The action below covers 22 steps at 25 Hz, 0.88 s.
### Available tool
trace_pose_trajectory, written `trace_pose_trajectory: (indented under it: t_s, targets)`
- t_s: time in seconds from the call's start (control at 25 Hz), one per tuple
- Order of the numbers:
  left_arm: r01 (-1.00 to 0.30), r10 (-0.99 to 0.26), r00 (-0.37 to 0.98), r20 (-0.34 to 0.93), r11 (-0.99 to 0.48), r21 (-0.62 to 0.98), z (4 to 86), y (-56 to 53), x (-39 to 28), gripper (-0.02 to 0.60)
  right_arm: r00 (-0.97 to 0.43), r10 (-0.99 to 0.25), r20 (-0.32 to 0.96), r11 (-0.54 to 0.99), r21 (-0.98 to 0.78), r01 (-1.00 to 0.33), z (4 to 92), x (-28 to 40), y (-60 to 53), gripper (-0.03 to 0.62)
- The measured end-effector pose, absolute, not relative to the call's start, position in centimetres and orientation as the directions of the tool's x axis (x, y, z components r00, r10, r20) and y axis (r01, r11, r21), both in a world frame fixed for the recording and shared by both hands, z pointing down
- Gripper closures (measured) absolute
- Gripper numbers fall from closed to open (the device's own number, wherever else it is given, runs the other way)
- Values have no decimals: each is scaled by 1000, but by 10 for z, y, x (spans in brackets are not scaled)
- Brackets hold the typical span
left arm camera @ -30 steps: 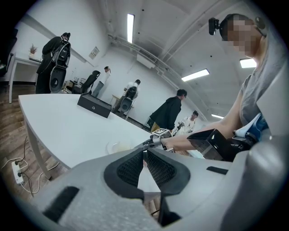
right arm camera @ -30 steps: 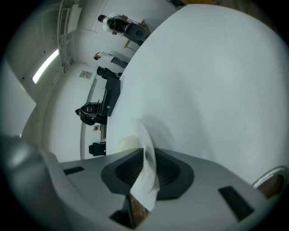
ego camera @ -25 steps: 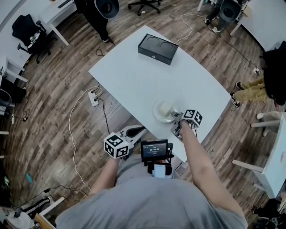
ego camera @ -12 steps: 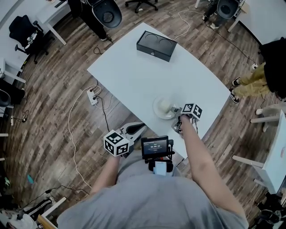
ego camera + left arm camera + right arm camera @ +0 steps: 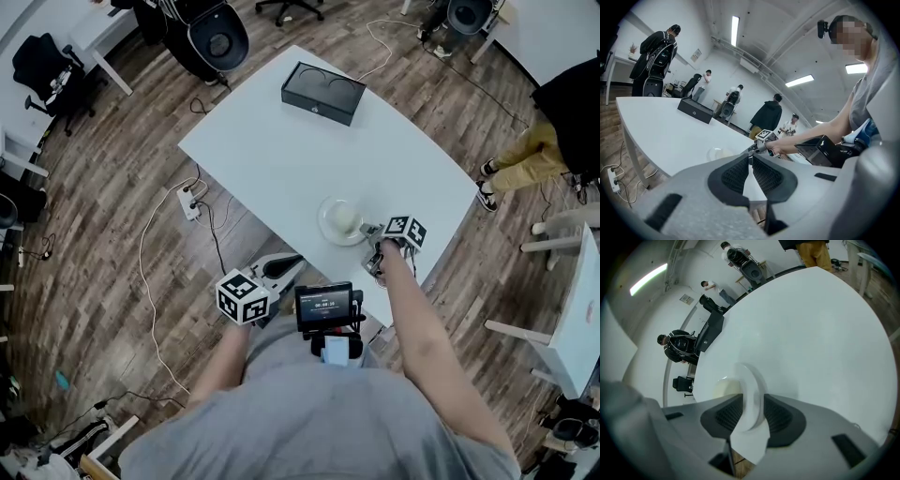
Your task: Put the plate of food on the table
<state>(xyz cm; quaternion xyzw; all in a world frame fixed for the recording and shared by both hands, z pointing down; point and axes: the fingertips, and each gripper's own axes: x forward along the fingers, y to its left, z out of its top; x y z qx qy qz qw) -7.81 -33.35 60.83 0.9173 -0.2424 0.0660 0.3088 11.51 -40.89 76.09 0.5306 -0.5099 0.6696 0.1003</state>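
Note:
A white plate (image 5: pixel 339 220) with a pale lump of food (image 5: pixel 725 389) lies flat on the white table (image 5: pixel 281 141), near its front edge. My right gripper (image 5: pixel 368 232) is at the plate's right rim (image 5: pixel 752 390). Its jaws have just been opening and now stand open. The rim is still between the pads, with slim gaps on both sides. My left gripper (image 5: pixel 295 261) hovers off the table's front edge, left of the plate. It is shut and empty (image 5: pixel 750 159). In the left gripper view the plate (image 5: pixel 719 152) is ahead on the table.
A black box (image 5: pixel 323 92) sits at the table's far end. A small screen (image 5: pixel 324 309) is mounted at my chest. A power strip and cables (image 5: pixel 191 202) lie on the wooden floor to the left. Office chairs (image 5: pixel 217 42) and several people stand around the room.
The plate stays where it is on the table and the right gripper stays at its rim. The left gripper has not moved. Only the head view has shifted slightly.

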Motion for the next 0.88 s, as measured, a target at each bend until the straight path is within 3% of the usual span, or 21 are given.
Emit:
trace_pose_trajectory:
  t_s: [0.52, 0.88]
  targets:
    - [-470, -386, 882, 269, -706, 530, 608, -326, -74, 551, -453, -457, 765, -440, -637, -633, 750, 113, -404, 464]
    - [-455, -366, 891, 270, -724, 519, 604, -324, -64, 551, -485, -464, 742, -255, -636, -729, 729, 111, -394, 468]
